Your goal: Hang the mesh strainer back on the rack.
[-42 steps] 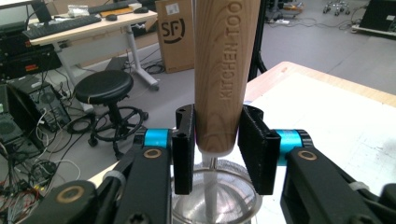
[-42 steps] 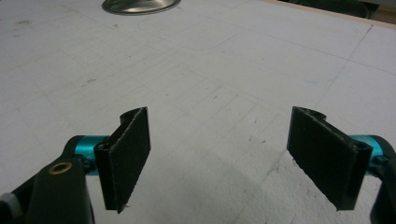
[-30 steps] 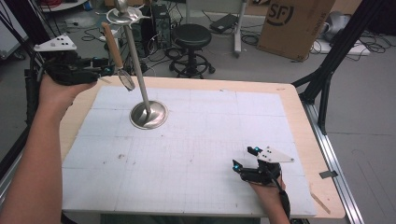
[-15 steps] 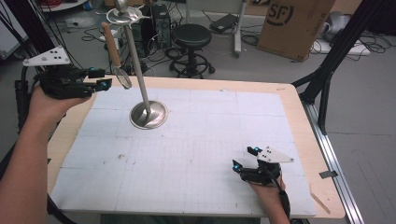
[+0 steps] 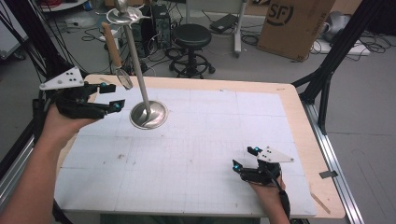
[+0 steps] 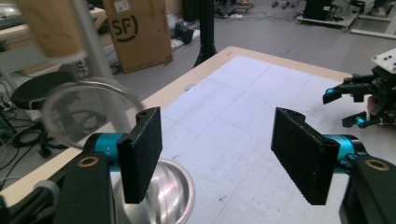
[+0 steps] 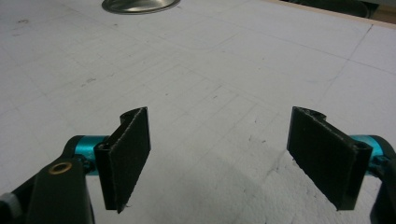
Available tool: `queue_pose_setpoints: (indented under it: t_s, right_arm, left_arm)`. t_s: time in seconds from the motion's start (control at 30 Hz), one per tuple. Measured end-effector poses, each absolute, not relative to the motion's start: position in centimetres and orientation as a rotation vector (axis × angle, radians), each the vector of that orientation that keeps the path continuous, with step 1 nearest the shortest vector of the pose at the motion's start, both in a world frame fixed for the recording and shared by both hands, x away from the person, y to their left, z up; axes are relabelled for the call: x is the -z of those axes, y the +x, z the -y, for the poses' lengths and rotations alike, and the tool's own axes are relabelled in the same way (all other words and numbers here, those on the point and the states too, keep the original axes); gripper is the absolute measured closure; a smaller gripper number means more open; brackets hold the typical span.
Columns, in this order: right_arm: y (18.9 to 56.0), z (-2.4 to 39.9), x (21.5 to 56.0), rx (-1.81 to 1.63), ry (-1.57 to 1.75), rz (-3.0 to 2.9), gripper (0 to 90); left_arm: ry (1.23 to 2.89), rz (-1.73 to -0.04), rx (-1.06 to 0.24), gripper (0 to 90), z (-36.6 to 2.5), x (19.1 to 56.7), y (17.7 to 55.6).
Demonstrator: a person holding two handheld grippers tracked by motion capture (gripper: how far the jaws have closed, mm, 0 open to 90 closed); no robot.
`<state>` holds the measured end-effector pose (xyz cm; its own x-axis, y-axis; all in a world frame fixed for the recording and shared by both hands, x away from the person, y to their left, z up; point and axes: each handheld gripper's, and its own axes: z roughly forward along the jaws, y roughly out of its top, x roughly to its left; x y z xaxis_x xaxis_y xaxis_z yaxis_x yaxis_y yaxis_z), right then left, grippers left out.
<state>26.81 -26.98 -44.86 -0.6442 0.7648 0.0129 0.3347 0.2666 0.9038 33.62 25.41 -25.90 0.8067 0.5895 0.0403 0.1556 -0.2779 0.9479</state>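
Note:
A steel stand (image 5: pixel 148 114) with a round base and a thin pole rises from the white mat (image 5: pixel 201 140) at the back left. A utensil with a wooden handle (image 5: pixel 111 44) and a round wire head (image 5: pixel 124 78) hangs from the stand's top. My left gripper (image 5: pixel 111 96) hovers just left of the base, below the round head. Its jaws have just been opening and nothing is between them. In the left gripper view the round head (image 6: pixel 81 112) hangs beyond the left jaw, apart from the gripper (image 6: pixel 217 126). My right gripper (image 5: pixel 245 157) rests open and empty at the front right, facing bare mat (image 7: pixel 219 126).
The wooden table edge (image 5: pixel 308 140) borders the mat on the right, with a metal rail beside it. Behind the table stand a black stool (image 5: pixel 191 39), a cardboard box (image 5: pixel 292 23) and loose cables on the floor. A black frame leg (image 5: pixel 327 70) slants at the right.
The left gripper has let go of the utensil's round head, opened wide, and drawn back left and lower. The utensil now hangs free on the stand. The right gripper has not moved.

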Motion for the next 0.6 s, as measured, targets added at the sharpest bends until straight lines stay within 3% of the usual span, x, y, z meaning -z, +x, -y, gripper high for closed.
queue_pose_setpoints:
  t_s: [0.6]
  right_arm:
    - [26.8, 27.0, 44.9, -1.351, 0.989, -2.112, 20.7]
  left_arm:
    - [1.786, -0.546, -0.480, 22.7, -23.1, 29.8, 32.0]
